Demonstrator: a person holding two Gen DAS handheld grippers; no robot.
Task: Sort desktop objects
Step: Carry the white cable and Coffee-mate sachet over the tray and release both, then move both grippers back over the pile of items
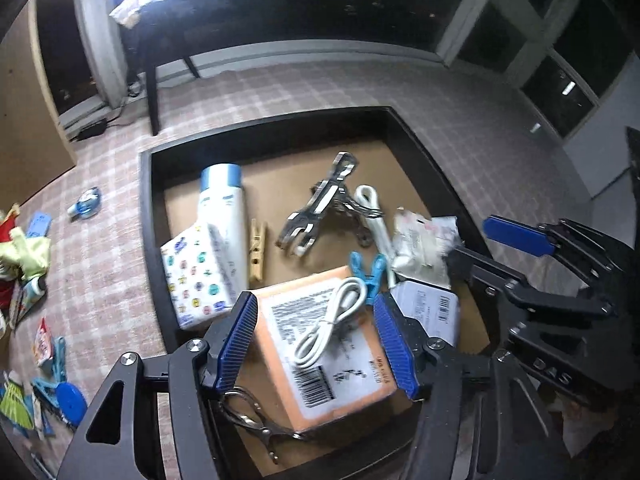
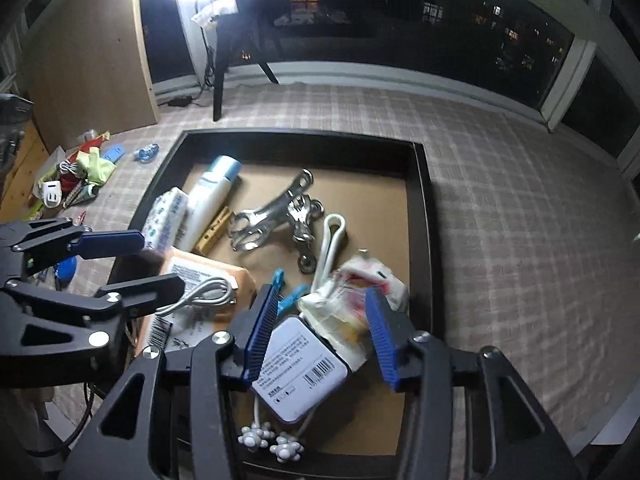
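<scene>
Both claws wide over dark tray.
Left claw above orange labelled box; right claw above white tin.

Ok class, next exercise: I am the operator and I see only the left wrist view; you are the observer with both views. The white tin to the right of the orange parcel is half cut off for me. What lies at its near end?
Observer: A white cord with flower-shaped bead clusters pokes out from under the white tin.
Operator: Where does the right gripper stand?
Observer: The right gripper stands open over that tin and a crumpled white packet.
Operator: Anything in the pile outside the tray that I miss?
Observer: A white charger plug lies there, to the left of the tray.
</scene>
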